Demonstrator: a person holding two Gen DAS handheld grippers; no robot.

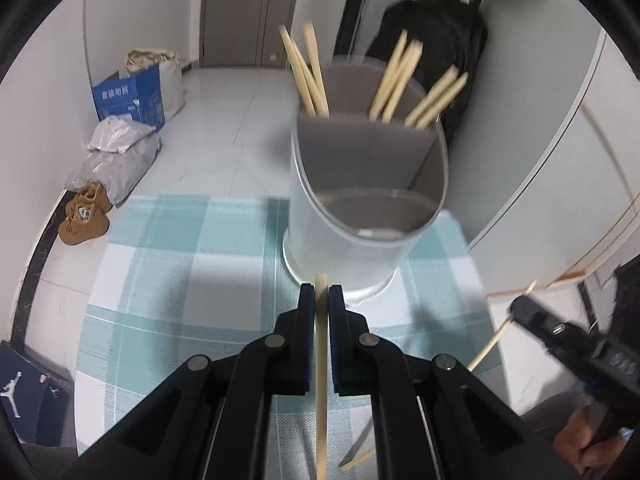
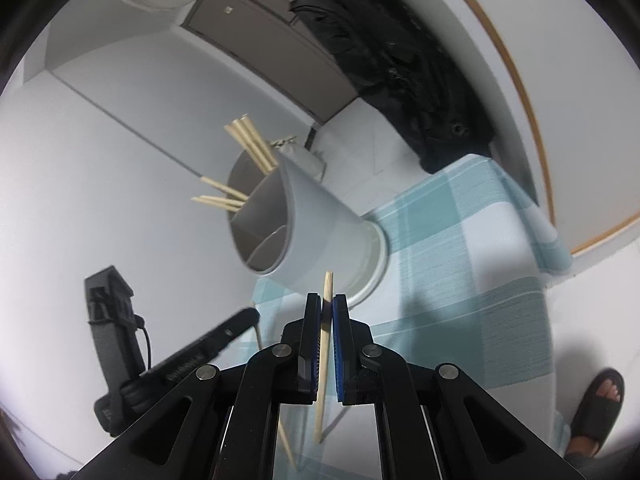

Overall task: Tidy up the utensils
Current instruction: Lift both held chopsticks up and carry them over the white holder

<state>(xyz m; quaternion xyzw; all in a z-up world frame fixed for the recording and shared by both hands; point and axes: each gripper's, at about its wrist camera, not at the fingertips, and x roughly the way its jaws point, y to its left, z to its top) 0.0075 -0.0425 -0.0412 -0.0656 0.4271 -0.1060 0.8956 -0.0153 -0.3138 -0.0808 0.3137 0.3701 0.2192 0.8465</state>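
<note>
The left gripper (image 1: 321, 300) has its jaws closed on a single pale wooden chopstick (image 1: 321, 380), a slim square-cut stick that runs lengthwise between the blue pads, its blunt tip just past them and its lower end cut off by the picture's bottom edge. The right gripper (image 2: 327, 308) is likewise clamped tight on a second chopstick (image 2: 323, 360), whose tapered tip pokes out ahead of the jaws while the rest slants down behind them.

Ahead of both stands the utensil holder (image 1: 360, 232), a smooth, matte, light grey cylinder with a flared foot and a slanted rim, split inside by flat partitions into compartments. It sits on a woven cloth (image 1: 160, 280) checked in teal and white that covers the desk. The holder's rear compartments hold a bundle of chopsticks (image 1: 396, 80) leaning outward in several groups; the front compartment looks mostly bare, though something pale at its bottom is too blurred to name.

In the left wrist view the right gripper appears at the right edge, motion-blurred, with its stick showing on either side of it. Another stick (image 1: 358, 458) lies on the cloth low in the frame, half hidden by the gripper's black linkage.

On the tiled floor beyond are a blue cardboard box (image 1: 132, 98), crumpled grey bags (image 1: 116, 152) and tan shoes (image 1: 84, 216). A foot in a black sandal (image 2: 600, 404) shows in the right wrist view.
</note>
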